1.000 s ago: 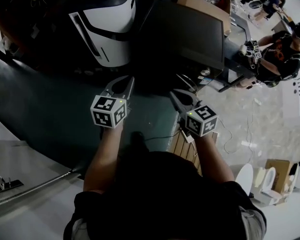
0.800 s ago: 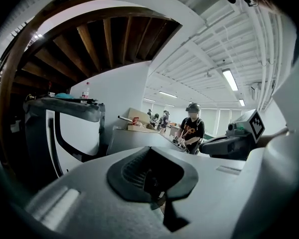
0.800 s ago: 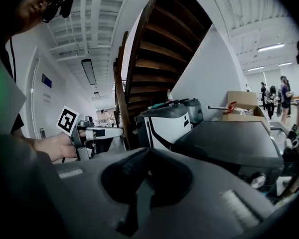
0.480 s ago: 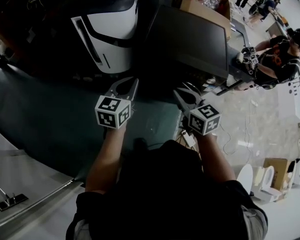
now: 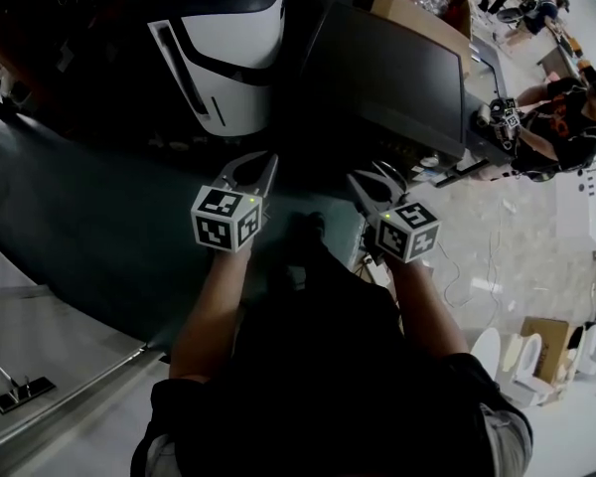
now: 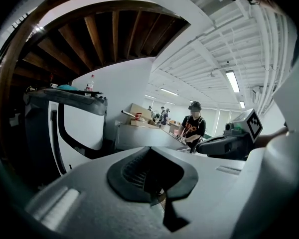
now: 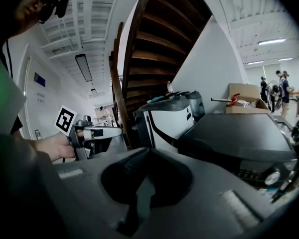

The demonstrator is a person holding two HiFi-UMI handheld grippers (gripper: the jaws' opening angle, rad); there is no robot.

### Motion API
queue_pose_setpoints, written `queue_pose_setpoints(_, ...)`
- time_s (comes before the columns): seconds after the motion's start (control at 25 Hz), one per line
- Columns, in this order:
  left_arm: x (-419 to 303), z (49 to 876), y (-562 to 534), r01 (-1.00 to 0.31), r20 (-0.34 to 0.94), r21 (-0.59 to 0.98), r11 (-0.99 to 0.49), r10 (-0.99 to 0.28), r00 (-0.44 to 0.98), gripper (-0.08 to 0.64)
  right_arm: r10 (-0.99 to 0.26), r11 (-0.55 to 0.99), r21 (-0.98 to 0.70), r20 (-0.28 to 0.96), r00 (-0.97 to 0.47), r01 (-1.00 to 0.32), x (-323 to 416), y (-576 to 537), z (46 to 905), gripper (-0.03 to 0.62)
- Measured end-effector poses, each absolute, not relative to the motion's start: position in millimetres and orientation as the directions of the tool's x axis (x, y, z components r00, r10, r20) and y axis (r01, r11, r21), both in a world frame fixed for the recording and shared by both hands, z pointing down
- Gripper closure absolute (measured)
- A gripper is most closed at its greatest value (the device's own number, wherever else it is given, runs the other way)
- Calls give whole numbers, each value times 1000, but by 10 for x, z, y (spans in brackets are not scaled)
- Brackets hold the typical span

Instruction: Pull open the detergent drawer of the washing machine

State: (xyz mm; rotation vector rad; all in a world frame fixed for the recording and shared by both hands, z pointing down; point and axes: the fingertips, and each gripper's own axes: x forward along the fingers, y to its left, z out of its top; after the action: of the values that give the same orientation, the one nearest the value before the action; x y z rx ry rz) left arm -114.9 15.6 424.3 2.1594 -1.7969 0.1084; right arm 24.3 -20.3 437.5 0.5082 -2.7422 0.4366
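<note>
A dark grey washing machine (image 5: 387,68) stands ahead on the right; its front panel with a round dial (image 7: 272,176) shows low in the right gripper view. I cannot make out the detergent drawer. My left gripper (image 5: 261,164) is shut and empty, held in the air short of a white-and-black appliance (image 5: 228,48). My right gripper (image 5: 364,181) is also shut and empty, just before the washing machine's near left corner, touching nothing. Each gripper view shows its own jaws closed tip to tip, the left gripper (image 6: 150,150) and the right gripper (image 7: 148,151).
Cardboard boxes (image 5: 417,8) lie on top of the washing machine. Another person (image 5: 556,117) with grippers stands at the right. Cables (image 5: 467,266) trail on the pale floor. A dark green mat (image 5: 99,227) lies under me. A wooden staircase (image 7: 154,44) rises behind the appliances.
Both grippers have moved forward with me toward the two machines, which now sit closer in the head view. Both jaws stayed shut.
</note>
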Motion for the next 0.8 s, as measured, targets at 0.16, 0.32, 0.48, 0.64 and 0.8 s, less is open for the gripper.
queue_pose_setpoints(0.16, -1261, 4254, 44, -972, 278, 190, -141, -941, 191, 549, -272, 895, -251, 347, -898, -369, 74, -350, 4405, 589)
queue_pose_setpoints(0.32, -1364, 4274, -185, -974, 293, 182, -136, -938, 186, 549, -263, 897, -260, 337, -904, -358, -52, -590, 4400, 589)
queue_pose_setpoints(0.48, -1438, 4320, -545, -974, 307, 185, -133, -933, 186, 549, -266, 894, -264, 339, -902, -362, -78, -944, 4449, 589)
queue_pose_setpoints(0.64, -1511, 4440, -935, -974, 338, 190, -126, -923, 186, 549, -272, 876, -292, 356, -894, -383, -108, -1416, 4615, 589)
queue_pose_setpoints(0.8, -1609, 4534, -1351, -975, 382, 187, -123, -905, 187, 549, -268, 866, -323, 343, -900, -381, -223, -1893, 4698, 589)
